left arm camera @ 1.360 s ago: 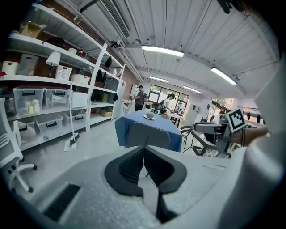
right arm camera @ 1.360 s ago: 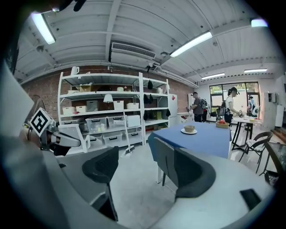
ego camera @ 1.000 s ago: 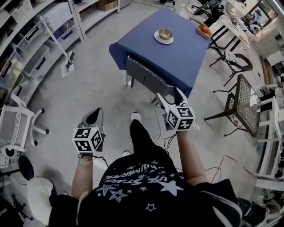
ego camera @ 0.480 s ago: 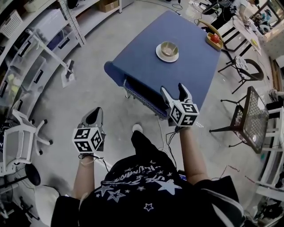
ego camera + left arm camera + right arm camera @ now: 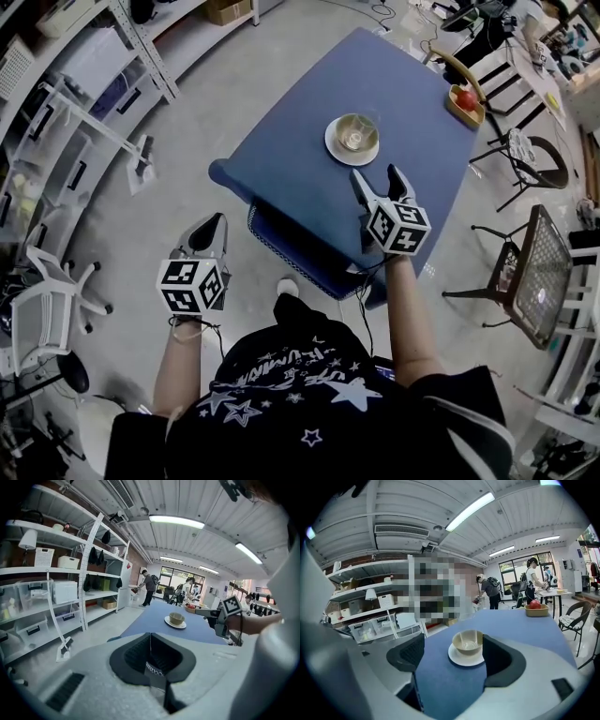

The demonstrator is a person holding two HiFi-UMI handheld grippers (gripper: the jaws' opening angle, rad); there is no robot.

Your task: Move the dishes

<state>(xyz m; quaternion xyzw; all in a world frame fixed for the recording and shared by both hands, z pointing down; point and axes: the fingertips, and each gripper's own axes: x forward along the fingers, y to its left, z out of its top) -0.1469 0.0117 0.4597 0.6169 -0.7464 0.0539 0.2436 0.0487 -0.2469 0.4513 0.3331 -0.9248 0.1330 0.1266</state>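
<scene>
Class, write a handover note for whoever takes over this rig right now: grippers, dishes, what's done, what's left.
Left gripper: shut, empty, held low, off the blue table.
Right gripper: open, empty, over the table's near part, aimed at the dishes, short of them.
Bowl sits on the white plate mid-table, untouched.
Done: approach only. Left: grasp and move the dishes.

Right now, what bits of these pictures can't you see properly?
Very bottom of the bowl: right gripper view, its near rim hides it; head view, too small.
Red thing in the yellow tray: both those views, too small to name.
Part of the shelves: right gripper view, a mosaic patch covers it.
Table legs: head view, the blue cloth covers them.
</scene>
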